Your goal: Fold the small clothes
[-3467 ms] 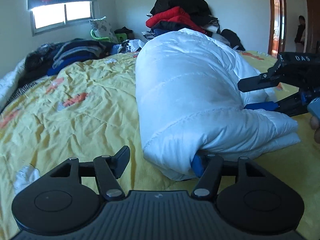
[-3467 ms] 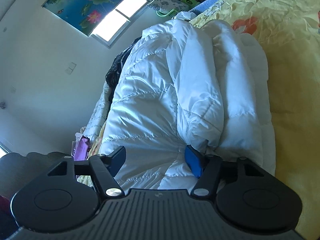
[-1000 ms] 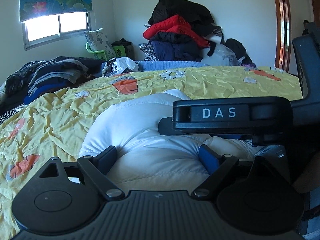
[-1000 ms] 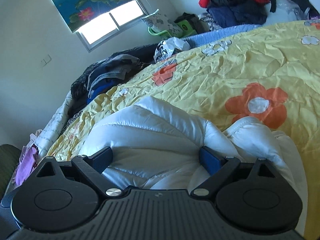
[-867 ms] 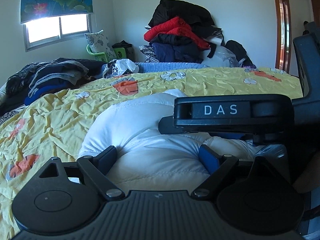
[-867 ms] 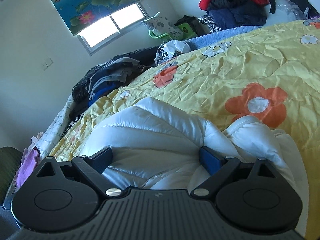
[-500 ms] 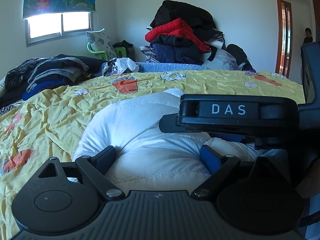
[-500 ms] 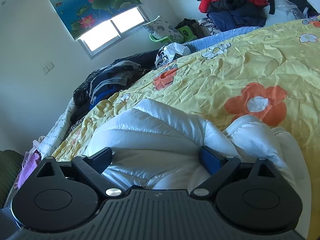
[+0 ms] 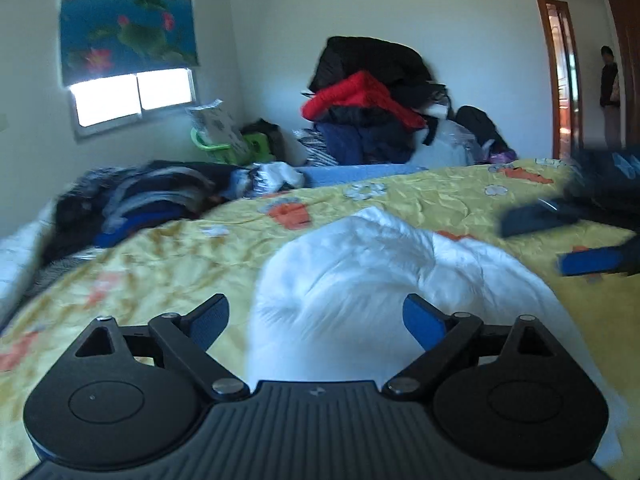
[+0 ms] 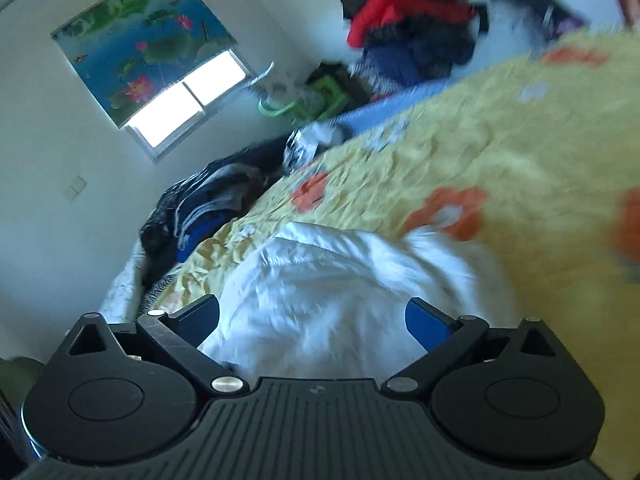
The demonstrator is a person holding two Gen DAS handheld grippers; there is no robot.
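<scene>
One white jacket (image 9: pixel 384 280) is seen folded into a puffy bundle on the bed (image 9: pixel 168 256), which is covered by a yellow quilt printed with orange and white flowers. Its long axis is laid roughly along the line of sight of both wrist views, away from the cameras toward the far edge of the bed, with a rounded, narrower end pointed that way; finer detail is lost to blur. Two tongs are counted. The left tongs (image 9: pixel 316 320) are spread wide, their jaws having just been opening, and the bundle is framed between the blue pads without being pressed by them. The right tongs (image 10: pixel 312 320) are likewise parted as far as they go, having just been opening, with the jacket lying between and beyond the pads, untouched as far as can be told. In the left wrist view the right tongs (image 9: pixel 560 240) are seen blurred at the right edge, above the quilt and clear of the jacket. Two heaps of clothes are counted: one pile (image 9: pixel 372 100) against the far wall, one dark stack (image 9: pixel 132 200) at the bed's left side. One person (image 9: pixel 610 92) is stood in the doorway.
</scene>
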